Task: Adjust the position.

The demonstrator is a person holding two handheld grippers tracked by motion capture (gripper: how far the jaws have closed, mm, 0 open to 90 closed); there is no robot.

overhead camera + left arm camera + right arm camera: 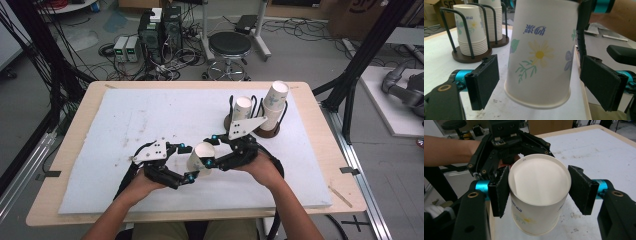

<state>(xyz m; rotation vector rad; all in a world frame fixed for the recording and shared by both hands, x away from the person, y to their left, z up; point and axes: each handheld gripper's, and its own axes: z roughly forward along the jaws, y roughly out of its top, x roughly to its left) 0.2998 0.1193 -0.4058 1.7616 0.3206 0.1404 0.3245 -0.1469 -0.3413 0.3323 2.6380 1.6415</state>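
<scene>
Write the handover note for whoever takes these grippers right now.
Right gripper: shut on the cup, which is tilted, mouth towards this gripper's camera.
Left gripper: open, jaws either side of the cup, not touching it.
Two cup stacks stand in holders at the table's far right.
Done: one cup in hand.
Left: probably close the left gripper on it, or set it down.

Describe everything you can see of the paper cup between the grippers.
The paper cup is white and tapered, with a rolled rim, a yellow daisy, green leaves and blue print. Its inside is plain and empty. It sits rim-down between the open jaws of the left gripper, which stand clear of it. The right gripper brackets it, one pad against its wall.
</scene>
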